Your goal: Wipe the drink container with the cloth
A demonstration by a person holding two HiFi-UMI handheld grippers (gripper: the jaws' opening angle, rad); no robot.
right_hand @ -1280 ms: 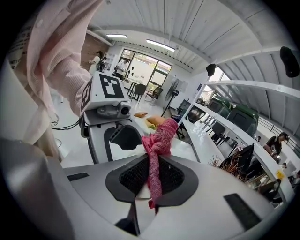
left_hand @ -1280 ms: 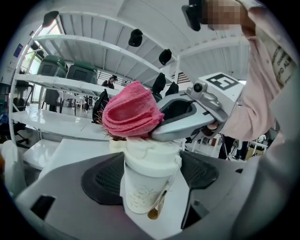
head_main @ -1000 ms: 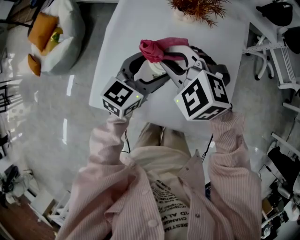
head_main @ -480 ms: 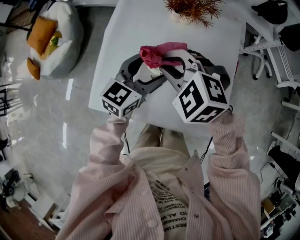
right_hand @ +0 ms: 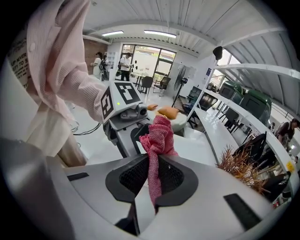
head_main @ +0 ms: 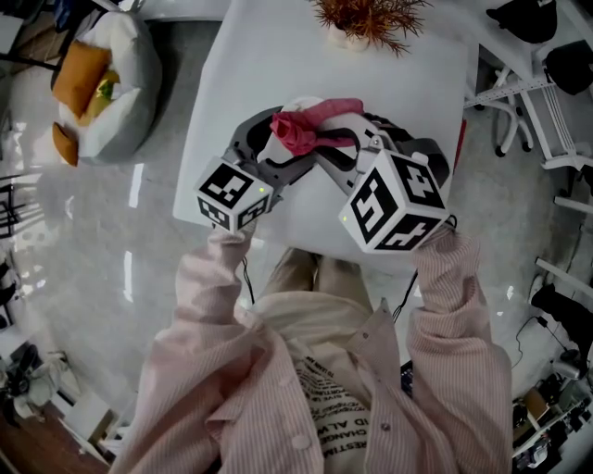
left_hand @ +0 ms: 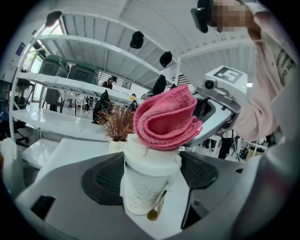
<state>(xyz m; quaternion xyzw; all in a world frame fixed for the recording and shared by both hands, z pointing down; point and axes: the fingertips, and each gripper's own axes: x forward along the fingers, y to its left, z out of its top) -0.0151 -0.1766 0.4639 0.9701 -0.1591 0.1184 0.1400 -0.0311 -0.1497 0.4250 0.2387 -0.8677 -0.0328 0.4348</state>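
Fingers [left_hand: 105, 180] of my left gripper [left_hand: 151, 177] clamp the sides of the one white lidded paper cup [left_hand: 140, 190], held over the middle of the white table [head_main: 232, 74]. My right gripper's [right_hand: 152, 182] jaws pinch the single knitted pink cloth [right_hand: 159, 136], whose bunched end rests on the cup's lid. That lid hides whatever the cup contains. One dry reddish plant in a white pot [head_main: 366, 17] stands at the table's far edge.

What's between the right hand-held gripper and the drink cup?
The pink cloth, clamped in its jaws, resting on the cup lid; see the left gripper view.
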